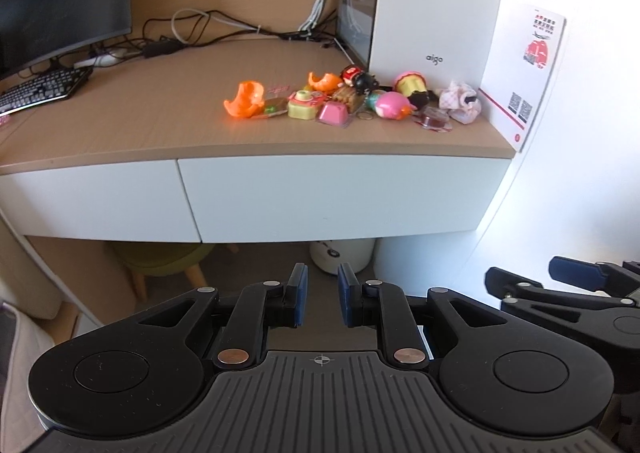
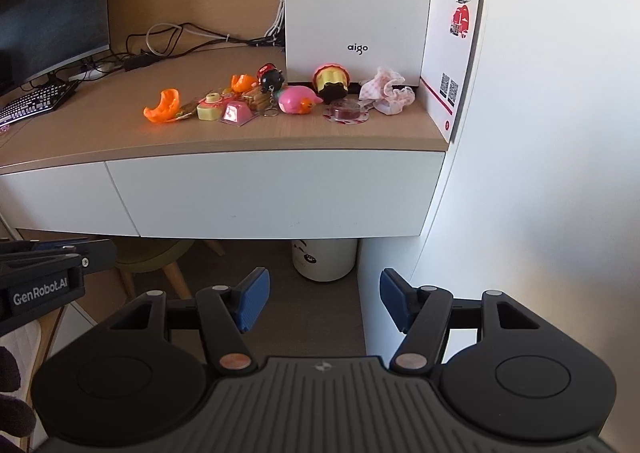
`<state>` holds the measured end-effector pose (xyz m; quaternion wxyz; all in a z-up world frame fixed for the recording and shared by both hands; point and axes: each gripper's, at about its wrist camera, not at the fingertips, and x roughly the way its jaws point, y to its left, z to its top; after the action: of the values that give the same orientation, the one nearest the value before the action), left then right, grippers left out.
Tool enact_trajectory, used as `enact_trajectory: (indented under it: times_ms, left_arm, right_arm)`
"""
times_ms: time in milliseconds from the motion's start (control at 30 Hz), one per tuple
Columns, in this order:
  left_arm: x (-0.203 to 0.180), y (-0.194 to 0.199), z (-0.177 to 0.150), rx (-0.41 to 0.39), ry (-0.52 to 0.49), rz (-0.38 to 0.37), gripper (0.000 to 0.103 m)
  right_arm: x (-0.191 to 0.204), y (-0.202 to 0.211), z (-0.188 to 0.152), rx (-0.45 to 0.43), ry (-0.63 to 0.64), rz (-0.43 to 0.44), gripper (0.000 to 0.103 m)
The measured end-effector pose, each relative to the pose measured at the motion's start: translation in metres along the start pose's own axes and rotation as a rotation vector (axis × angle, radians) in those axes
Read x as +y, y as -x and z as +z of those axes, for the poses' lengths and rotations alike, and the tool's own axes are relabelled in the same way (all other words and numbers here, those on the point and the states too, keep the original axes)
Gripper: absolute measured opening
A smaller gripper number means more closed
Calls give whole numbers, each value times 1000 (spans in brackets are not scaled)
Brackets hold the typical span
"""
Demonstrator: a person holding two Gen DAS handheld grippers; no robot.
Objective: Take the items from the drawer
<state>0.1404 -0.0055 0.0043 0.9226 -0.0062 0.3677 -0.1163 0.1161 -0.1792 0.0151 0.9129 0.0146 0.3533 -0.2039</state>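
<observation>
The white drawer front (image 1: 332,193) (image 2: 280,193) under the wooden desk top is closed, flush with the drawer (image 1: 92,197) to its left. Several small toys lie on the desk above it: an orange shell piece (image 1: 244,99) (image 2: 162,105), a pink round toy (image 1: 390,104) (image 2: 296,100), a pink keycap (image 1: 334,114) and a crumpled pink-white cloth (image 1: 460,101) (image 2: 388,93). My left gripper (image 1: 323,293) hangs below and in front of the drawer, open by a narrow gap and empty. My right gripper (image 2: 324,301) is open wide, also empty, and sits beside the left.
A white aigo box (image 2: 356,5) and a leaning card (image 2: 452,49) stand at the desk's right end against a white wall (image 2: 540,173). A monitor (image 1: 60,1), a keyboard (image 1: 40,87) and cables are on the left. Under the desk are a white bin (image 2: 324,257) and a green stool (image 1: 160,261).
</observation>
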Motion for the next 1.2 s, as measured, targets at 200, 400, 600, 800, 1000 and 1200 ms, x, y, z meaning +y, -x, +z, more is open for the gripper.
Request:
enact_trajectory:
  times_ms: [200, 400, 600, 800, 1000, 1200]
  left_arm:
    - [-5, 1, 0, 25, -7, -3, 19]
    - [-9, 0, -1, 33, -1, -2, 19]
    - [-11, 2, -2, 30, 0, -1, 19]
    - [-12, 4, -2, 29, 8, 4, 19]
    - [-11, 5, -1, 25, 11, 11, 19]
    - [-12, 4, -1, 28, 8, 7, 19]
  right_arm:
    - [2, 3, 5, 2, 13, 27, 62]
    - [1, 6, 10, 0, 19, 46, 62]
    - [-1, 7, 8, 5, 21, 54, 62]
    - [-1, 9, 7, 3, 23, 58, 62]
    - [-1, 9, 7, 4, 21, 64, 62]
    - [0, 10, 7, 4, 18, 69, 62]
